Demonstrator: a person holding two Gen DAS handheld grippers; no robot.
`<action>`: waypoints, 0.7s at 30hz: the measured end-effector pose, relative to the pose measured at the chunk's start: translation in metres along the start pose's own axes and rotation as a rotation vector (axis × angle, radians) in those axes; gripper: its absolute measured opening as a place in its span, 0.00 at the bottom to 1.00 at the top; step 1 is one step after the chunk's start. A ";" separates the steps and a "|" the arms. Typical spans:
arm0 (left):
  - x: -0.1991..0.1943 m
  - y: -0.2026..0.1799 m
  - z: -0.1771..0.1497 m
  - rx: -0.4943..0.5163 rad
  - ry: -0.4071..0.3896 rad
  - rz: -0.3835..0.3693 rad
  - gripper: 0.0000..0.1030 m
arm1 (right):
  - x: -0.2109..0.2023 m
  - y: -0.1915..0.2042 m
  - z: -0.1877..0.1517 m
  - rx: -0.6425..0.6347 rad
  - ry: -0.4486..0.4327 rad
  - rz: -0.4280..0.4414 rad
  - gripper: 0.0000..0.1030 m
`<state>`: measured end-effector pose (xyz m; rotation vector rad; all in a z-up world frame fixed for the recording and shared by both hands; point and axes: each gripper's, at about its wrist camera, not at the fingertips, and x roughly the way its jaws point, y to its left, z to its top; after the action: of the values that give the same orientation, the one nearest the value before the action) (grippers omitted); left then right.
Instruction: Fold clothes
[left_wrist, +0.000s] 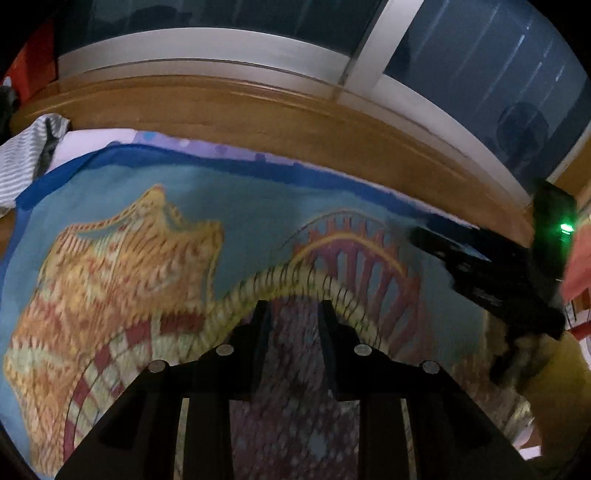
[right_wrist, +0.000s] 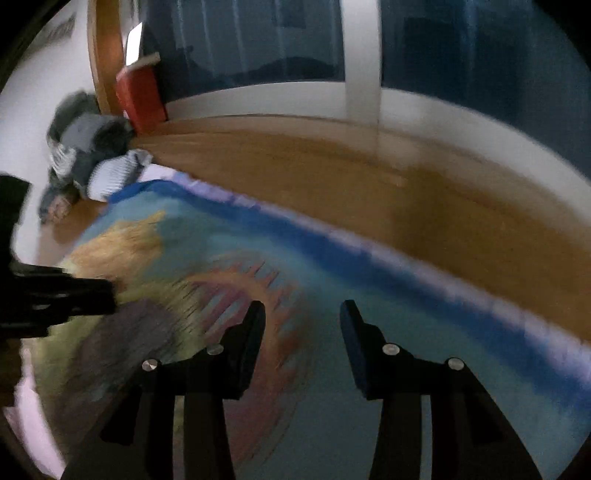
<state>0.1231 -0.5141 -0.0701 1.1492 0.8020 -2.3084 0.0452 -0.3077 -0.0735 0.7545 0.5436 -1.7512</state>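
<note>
**Left wrist view: both grippers hang empty over the patterned cloth**

Left wrist view looks down the left gripper (left_wrist: 294, 308), whose two black fingers stand a little apart with nothing between them; through the gap only the printed cloth below shows. That cloth (left_wrist: 236, 206), a large blue-bordered piece printed with an orange and yellow shell shape and a red arch, lies spread flat beneath the gripper. Its far edge runs along a wooden ledge (left_wrist: 258, 110) under a white-framed window (left_wrist: 369, 55). A pale lilac layer peeks out just past the blue border. At the left edge a grey-and-white striped garment (left_wrist: 22, 166) rests beside the cloth's corner. On the right the right gripper (left_wrist: 436, 245) reaches in above the cloth, a green light glowing on its body.

Right wrist view is blurred. The right gripper (right_wrist: 303, 314) has its fingers well apart, wider than the left, with only the cloth (right_wrist: 369, 332) seen between them and nothing pinched. The left gripper (right_wrist: 110, 295) juts in from the left above the print. Beyond the cloth's far corner sits a heap of grey and striped clothes (right_wrist: 88, 158), and next to it a red box (right_wrist: 140, 96) stands on the ledge against the window.
</note>
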 end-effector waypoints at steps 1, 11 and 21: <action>0.000 0.000 0.001 0.008 0.007 0.010 0.25 | 0.009 0.000 0.006 -0.043 -0.003 -0.004 0.45; 0.001 0.052 -0.006 -0.083 0.037 0.118 0.25 | 0.050 0.026 0.012 -0.308 0.017 -0.029 0.52; -0.025 0.114 -0.001 0.078 0.073 0.143 0.25 | 0.001 0.081 -0.014 -0.152 0.138 0.301 0.73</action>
<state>0.2070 -0.5940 -0.0842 1.2874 0.6383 -2.2077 0.1254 -0.3226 -0.0824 0.8081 0.6146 -1.3720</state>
